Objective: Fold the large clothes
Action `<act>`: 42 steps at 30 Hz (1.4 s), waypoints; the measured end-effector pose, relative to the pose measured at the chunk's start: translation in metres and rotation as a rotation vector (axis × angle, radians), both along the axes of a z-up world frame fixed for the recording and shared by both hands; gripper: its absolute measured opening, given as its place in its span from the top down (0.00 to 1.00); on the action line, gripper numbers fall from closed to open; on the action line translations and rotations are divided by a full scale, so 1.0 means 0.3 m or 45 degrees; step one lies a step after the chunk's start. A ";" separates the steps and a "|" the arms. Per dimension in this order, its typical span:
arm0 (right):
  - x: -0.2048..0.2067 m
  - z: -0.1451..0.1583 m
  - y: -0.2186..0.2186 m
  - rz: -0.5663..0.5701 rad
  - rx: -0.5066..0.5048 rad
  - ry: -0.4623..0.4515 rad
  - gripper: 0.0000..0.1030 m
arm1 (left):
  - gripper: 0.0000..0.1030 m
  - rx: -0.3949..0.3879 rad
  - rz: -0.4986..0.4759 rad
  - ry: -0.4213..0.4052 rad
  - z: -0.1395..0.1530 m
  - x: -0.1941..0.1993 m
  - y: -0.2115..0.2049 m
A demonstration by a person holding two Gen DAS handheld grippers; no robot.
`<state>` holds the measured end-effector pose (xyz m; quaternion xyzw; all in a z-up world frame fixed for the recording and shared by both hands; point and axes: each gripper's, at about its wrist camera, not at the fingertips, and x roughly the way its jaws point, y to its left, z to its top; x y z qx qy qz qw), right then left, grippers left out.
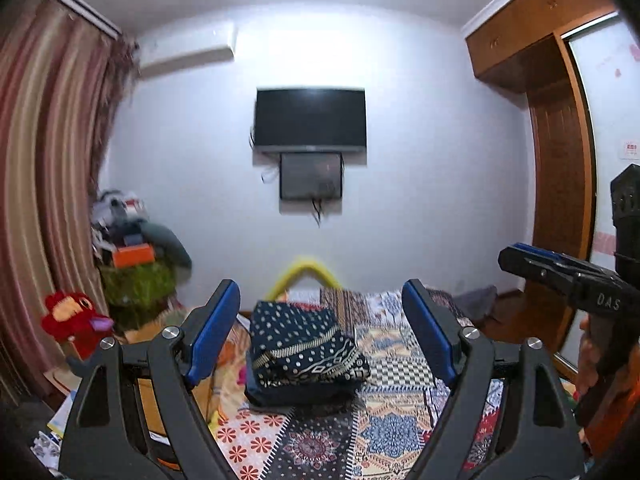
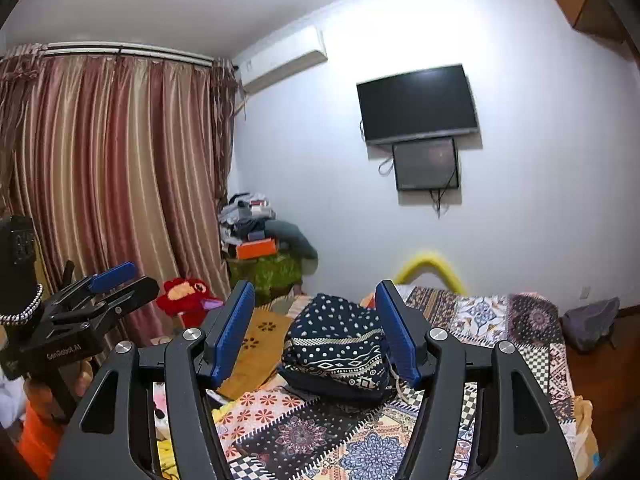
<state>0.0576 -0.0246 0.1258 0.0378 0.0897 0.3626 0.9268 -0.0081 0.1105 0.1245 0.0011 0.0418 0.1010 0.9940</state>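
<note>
A dark navy garment [image 1: 304,350] with white dots and patterned bands lies folded in a thick bundle on the patchwork bedspread [image 1: 384,432]. It also shows in the right wrist view [image 2: 340,354]. My left gripper [image 1: 320,332] is open and empty, raised above the bed with the bundle seen between its blue pads. My right gripper [image 2: 316,332] is open and empty too, held back from the bundle. The right gripper appears at the right edge of the left wrist view [image 1: 560,276], and the left gripper at the left of the right wrist view [image 2: 92,300].
A red plush toy [image 1: 76,324] and a cluttered pile [image 1: 136,248] stand left of the bed by striped curtains [image 2: 100,168]. A yellow padded bed rail [image 1: 304,272] marks the far end. A TV [image 1: 310,120] hangs on the wall; a wooden wardrobe [image 1: 560,160] stands right.
</note>
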 end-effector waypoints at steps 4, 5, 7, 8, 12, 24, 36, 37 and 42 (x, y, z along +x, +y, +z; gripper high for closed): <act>-0.053 -0.015 0.012 -0.053 0.003 -0.030 0.38 | 0.19 0.033 0.034 -0.057 -0.025 -0.049 -0.057; -0.054 -0.020 0.018 -0.069 0.004 -0.033 0.31 | 0.18 0.037 0.055 -0.071 -0.036 -0.059 -0.073; -0.059 -0.034 0.016 -0.085 0.017 -0.028 0.21 | 0.07 0.028 0.059 -0.083 -0.049 -0.070 -0.083; -0.060 -0.036 0.016 -0.104 0.024 -0.026 0.19 | 0.05 0.017 0.065 -0.093 -0.057 -0.076 -0.087; -0.066 -0.040 0.013 -0.164 0.016 -0.015 0.09 | 0.00 -0.020 0.109 -0.102 -0.078 -0.095 -0.082; -0.098 -0.060 0.012 -0.194 0.013 -0.036 0.00 | 0.00 -0.031 0.147 -0.091 -0.105 -0.106 -0.076; -0.097 -0.069 0.010 -0.204 -0.024 -0.017 0.00 | 0.00 -0.041 0.142 -0.077 -0.117 -0.091 -0.068; -0.097 -0.070 0.012 -0.203 -0.027 -0.015 0.00 | 0.00 -0.041 0.144 -0.075 -0.118 -0.091 -0.069; -0.099 -0.068 0.009 -0.195 -0.036 -0.007 0.00 | 0.00 -0.036 0.147 -0.071 -0.119 -0.092 -0.072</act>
